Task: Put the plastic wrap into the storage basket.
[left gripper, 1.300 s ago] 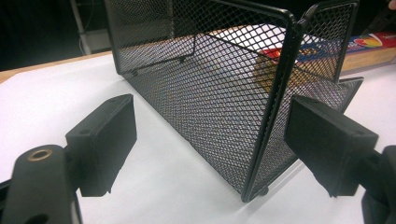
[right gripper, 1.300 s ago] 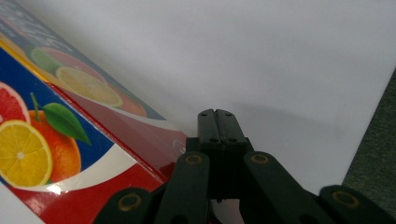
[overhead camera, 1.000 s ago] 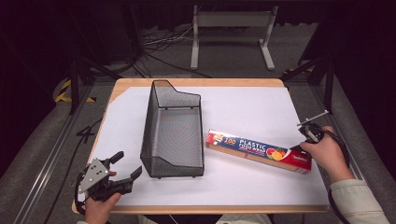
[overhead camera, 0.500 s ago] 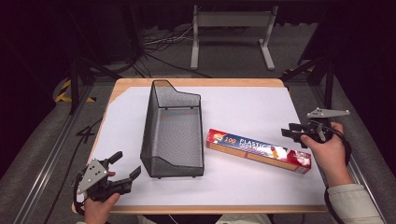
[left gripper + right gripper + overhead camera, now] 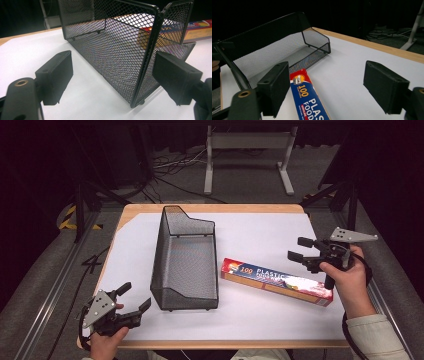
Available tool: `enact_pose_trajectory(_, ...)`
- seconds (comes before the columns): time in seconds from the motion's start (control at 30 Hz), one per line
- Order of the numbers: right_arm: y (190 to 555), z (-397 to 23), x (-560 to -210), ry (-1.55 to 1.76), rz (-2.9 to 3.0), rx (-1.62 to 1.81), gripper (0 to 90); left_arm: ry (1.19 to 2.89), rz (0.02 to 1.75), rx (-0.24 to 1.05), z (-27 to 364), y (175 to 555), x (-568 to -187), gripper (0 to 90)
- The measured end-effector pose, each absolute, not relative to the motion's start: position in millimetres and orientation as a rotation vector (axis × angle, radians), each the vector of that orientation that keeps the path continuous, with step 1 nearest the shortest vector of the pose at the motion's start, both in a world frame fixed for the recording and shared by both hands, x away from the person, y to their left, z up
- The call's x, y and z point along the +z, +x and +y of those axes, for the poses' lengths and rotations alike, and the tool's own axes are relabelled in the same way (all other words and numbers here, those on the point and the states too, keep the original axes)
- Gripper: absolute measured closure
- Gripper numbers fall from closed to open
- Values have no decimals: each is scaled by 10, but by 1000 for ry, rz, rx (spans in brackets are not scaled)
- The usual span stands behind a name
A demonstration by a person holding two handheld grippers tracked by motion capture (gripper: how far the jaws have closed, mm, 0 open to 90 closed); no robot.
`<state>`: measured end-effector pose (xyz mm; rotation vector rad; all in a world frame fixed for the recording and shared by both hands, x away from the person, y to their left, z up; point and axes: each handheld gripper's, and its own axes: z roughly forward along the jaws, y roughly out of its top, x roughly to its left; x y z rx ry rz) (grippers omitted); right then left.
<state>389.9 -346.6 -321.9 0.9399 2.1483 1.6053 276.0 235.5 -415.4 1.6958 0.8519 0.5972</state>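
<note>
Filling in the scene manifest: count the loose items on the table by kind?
Black mesh basket: 1
Plastic wrap box: 1
Total: 2

Two black jaws stand wide apart, nothing between the pads [image 5: 56,75]. Just ahead sits a black mesh basket [image 5: 117,52] on the white table [image 5: 27,52], its near corner post between them. Behind the mesh, probably a box [image 5: 200,28].
</note>
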Motion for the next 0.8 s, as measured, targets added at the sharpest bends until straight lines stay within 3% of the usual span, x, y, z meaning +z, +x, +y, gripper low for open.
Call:
enact_pose_trajectory(0.2,3989,-3256,-3230,876,2243,1614,56,1695,852,602,2371,2754,-4151,177)
enact_pose_trajectory(0.8,4187,-2896,-3699,756,2538,1172,151,1690,857,610,2388,2740,-4154,176)
